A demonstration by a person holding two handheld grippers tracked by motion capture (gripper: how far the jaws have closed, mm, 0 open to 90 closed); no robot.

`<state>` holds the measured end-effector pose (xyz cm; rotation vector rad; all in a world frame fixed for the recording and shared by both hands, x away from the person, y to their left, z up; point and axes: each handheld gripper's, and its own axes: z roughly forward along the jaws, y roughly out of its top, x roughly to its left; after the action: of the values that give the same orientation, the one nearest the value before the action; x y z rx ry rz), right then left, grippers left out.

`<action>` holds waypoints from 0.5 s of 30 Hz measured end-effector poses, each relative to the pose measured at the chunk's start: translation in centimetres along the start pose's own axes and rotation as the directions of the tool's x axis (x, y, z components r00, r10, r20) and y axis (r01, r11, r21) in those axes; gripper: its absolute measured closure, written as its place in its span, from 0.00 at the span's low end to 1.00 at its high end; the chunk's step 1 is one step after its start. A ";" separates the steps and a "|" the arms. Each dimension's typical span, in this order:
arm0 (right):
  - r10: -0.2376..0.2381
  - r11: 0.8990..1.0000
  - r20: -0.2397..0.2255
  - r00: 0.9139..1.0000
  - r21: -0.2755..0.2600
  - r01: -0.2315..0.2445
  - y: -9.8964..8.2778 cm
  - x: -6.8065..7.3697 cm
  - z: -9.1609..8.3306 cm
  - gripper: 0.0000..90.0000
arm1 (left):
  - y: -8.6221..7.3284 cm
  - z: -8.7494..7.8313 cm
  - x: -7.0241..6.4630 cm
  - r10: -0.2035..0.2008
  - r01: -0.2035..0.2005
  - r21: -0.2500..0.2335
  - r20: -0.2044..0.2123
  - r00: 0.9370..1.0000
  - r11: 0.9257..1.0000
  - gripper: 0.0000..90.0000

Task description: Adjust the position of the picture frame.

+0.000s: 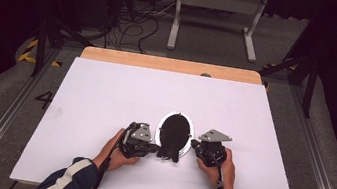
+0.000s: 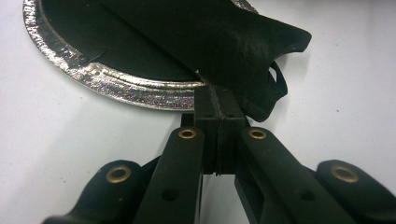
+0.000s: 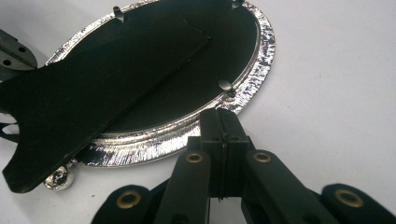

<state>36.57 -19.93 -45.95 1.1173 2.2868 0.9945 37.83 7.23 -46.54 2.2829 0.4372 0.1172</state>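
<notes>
Both grippers, left (image 1: 148, 147) and right (image 1: 197, 147), fingers clenched empty, flanking oval silver frame (image 1: 190, 130) with black stand (image 1: 170, 150).

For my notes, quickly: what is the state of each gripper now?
Left gripper: closed, holding nothing, at the oval silver picture frame's black stand.
Right gripper: closed, empty, beside the frame's rim.

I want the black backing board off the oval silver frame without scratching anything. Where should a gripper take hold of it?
Grip the black backing board by its flared stand end, which overhangs the oval silver frame's rim on the person's side. Come in low from that near side: only there is an edge free of the frame.
</notes>
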 end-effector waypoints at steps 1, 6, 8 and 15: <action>0.000 1.000 0.005 1.000 0.000 0.000 0.0 0.0 0.0 1.00 | 0.0 0.0 0.0 -0.006 0.006 -0.001 0.000 1.000 1.000 1.00; -0.002 1.000 0.014 1.000 -0.006 0.002 0.3 -0.3 0.5 1.00 | 0.1 0.1 0.0 0.002 -0.002 0.002 -0.011 1.000 1.000 1.00; -0.005 1.000 0.019 1.000 -0.006 0.005 0.4 -0.3 0.6 1.00 | 0.1 0.1 0.0 0.005 -0.005 0.004 -0.010 1.000 1.000 1.00; -0.005 1.000 -0.002 1.000 0.000 0.005 0.4 -0.4 0.5 1.00 | 0.1 -0.4 -0.2 0.045 -0.045 -0.015 -0.015 0.999 0.999 0.96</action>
<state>37.33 -19.86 -45.90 1.1109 2.2898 0.9945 37.62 7.33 -46.19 2.2783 0.3916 0.1592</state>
